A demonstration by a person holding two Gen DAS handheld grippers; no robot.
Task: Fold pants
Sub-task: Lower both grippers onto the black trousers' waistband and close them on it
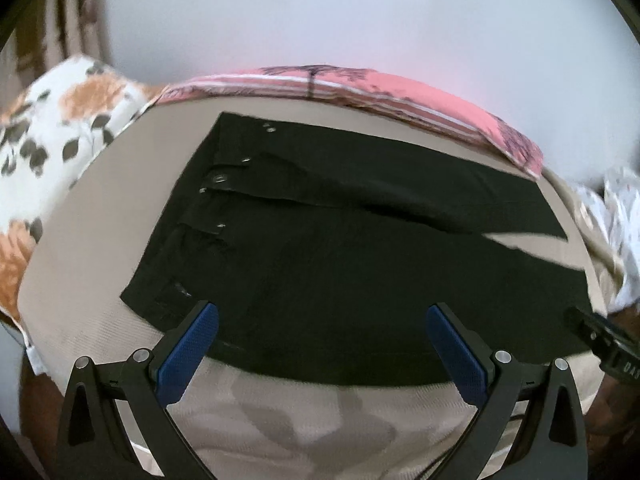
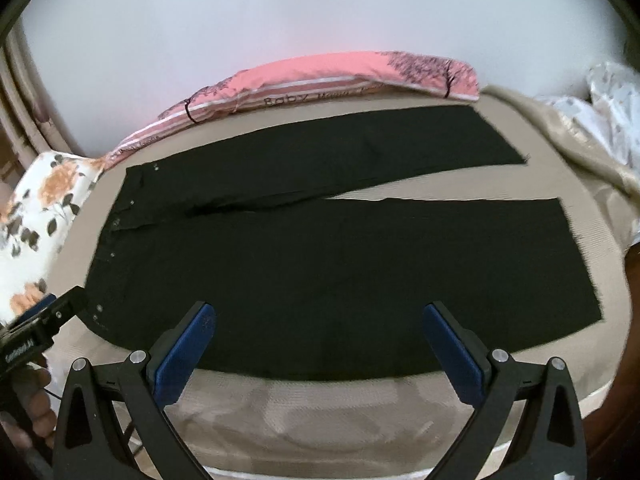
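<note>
right wrist view | black fabric pants flat on beige woven bedcover | right gripper jaws spread, empty | left gripper jaws spread, empty

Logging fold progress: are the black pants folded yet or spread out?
Spread out. The pants lie flat on the bed, both legs side by side and splayed apart at the hems.

A bed set against a plain pale wall, softly lit.

A beige textured bedspread is spread across the bed, and a pink striped pillow printed with dark trees is laid along the far edge, where the white wall is tinged pink. A floral pillow is seen at the left; crumpled white bedding is bunched at the right.
</note>
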